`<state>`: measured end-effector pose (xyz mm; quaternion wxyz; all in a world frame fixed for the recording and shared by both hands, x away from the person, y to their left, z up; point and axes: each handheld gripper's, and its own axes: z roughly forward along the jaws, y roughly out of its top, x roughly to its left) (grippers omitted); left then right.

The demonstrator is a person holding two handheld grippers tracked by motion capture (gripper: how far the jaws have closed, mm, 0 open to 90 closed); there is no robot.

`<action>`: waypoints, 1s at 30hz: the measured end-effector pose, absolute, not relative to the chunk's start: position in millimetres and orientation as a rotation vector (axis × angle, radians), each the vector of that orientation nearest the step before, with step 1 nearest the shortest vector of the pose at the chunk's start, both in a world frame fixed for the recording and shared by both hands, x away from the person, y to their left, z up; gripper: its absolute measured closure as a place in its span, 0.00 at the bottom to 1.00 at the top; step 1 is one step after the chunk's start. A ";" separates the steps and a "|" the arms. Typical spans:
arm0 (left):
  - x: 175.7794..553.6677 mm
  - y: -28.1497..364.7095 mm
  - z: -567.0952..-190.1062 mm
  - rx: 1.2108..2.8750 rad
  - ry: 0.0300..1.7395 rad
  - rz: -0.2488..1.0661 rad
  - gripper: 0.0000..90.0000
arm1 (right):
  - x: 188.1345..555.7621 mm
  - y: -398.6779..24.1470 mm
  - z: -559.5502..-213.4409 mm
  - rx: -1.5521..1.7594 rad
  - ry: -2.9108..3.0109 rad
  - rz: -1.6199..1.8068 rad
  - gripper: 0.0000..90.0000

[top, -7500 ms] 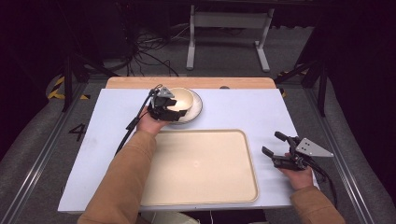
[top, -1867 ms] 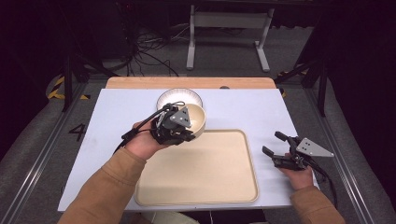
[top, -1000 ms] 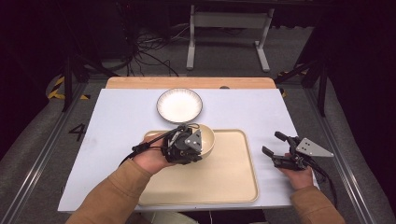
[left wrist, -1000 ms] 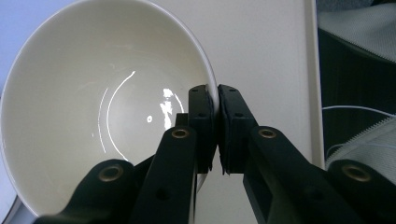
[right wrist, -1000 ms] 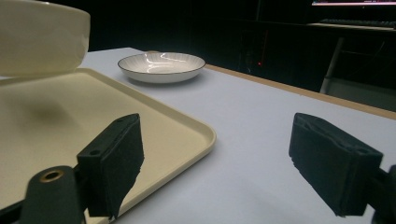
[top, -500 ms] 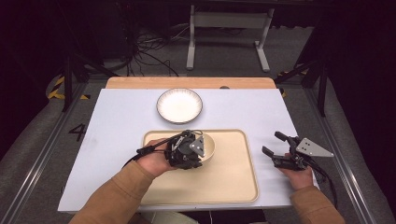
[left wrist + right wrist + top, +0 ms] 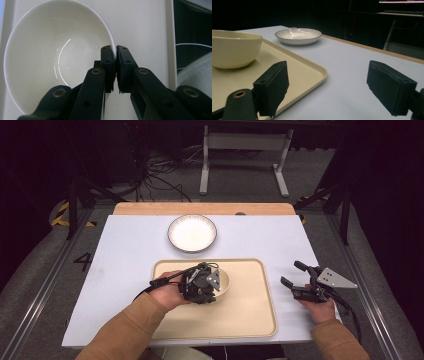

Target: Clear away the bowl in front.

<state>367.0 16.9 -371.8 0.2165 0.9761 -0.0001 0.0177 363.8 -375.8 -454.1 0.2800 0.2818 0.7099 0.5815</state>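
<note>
Left gripper [image 7: 113, 53] pinches the cream ceramic bowl's [image 7: 50, 62] rim (thin purchase); releasing tilted could tip it on the beige plastic tray [image 7: 250, 315].

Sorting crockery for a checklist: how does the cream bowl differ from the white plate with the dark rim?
The cream bowl is deep and plain; the white plate with the dark rim is shallow and ribbed. The bowl sits on the beige tray, gripped at its rim by the left gripper; the plate rests untouched on the table. Both are round.
</note>
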 end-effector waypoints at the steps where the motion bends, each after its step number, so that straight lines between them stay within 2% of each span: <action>1: 366.9 16.9 -371.7 2.705 -0.001 0.051 0.95 | 363.8 -375.8 -454.1 0.756 1.904 1.559 0.20; 18: 363.5 18.2 -380.9 2.708 0.008 -0.005 0.94 | 363.7 -375.8 -454.1 0.757 1.903 1.557 0.20; 30: 363.1 17.3 -387.9 2.705 0.014 -0.056 0.90 | 363.6 -375.8 -454.1 0.757 1.902 1.556 0.20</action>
